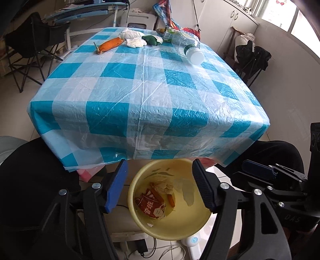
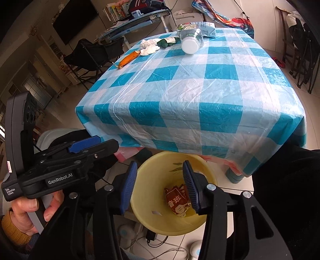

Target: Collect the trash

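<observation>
Table with blue-and-white checked plastic cloth (image 1: pixel 148 94), pink checked layer showing under its near edge. Black folding chair (image 1: pixel 30 48) on the pale tiled floor at the far left corner, glass-topped desk (image 1: pixel 84 10) behind it. White cabinets (image 1: pixel 226 26) along the far wall, dark clothes over a chair (image 1: pixel 253 56) nearby. Dark flat screen (image 2: pixel 74 20), probably a TV, on the wall. Cables and a black adapter (image 1: pixel 141 247) on the floor.

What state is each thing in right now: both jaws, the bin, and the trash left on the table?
Left gripper: jaws open, nothing between them, over the bin.
Right gripper: jaws open, nothing between them, over the bin.
Yellow bin: upright below the table edge, holding a red wrapper.
Plastic bottle: lying on its side, capped.
Carrot: lying on the tablecloth.
Tissues: crumpled, beside the carrot.
</observation>
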Demonstrator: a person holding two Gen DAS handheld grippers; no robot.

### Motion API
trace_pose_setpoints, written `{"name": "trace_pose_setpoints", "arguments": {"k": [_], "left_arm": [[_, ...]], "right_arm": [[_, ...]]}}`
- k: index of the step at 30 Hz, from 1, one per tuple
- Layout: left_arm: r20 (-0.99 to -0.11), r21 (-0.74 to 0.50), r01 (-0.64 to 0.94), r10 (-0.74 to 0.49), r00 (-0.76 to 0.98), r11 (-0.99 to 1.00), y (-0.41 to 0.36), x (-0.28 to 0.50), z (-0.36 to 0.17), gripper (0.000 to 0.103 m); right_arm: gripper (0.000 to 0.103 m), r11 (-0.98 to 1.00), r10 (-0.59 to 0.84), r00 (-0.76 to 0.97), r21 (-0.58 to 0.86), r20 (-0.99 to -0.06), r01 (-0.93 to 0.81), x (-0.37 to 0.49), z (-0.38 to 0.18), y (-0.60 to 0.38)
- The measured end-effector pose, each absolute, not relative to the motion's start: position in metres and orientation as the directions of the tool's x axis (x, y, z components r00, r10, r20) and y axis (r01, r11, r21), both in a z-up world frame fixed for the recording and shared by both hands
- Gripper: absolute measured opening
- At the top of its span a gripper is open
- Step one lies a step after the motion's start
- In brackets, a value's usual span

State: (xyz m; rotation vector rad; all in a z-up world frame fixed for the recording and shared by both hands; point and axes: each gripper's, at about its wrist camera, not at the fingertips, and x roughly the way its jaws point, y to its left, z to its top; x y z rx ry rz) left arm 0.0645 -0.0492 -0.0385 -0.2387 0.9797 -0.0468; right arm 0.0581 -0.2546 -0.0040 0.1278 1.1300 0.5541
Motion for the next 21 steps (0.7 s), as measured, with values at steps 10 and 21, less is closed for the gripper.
{"name": "trace_pose_setpoints", "arguments": {"k": [10, 21], "left_arm": [[-0.787, -0.250, -0.179, -0.092, 0.610, 0.951, -0.023, 0.063, -0.034, 0.076], [-0.748, -0.265, -0.229, -0.050, 0.662, 0.937, -0.009, 0.060, -0.025, 0.079]], "right_arm": [[0.058, 0.862, 0.486, 0.333, 0.379, -0.808, -0.337, 0.056, 0.003, -0.256], [0.065, 0.839, 0.504, 0.325, 0.364, -0.801, -0.403, 0.044, 0.018, -0.230]]}}
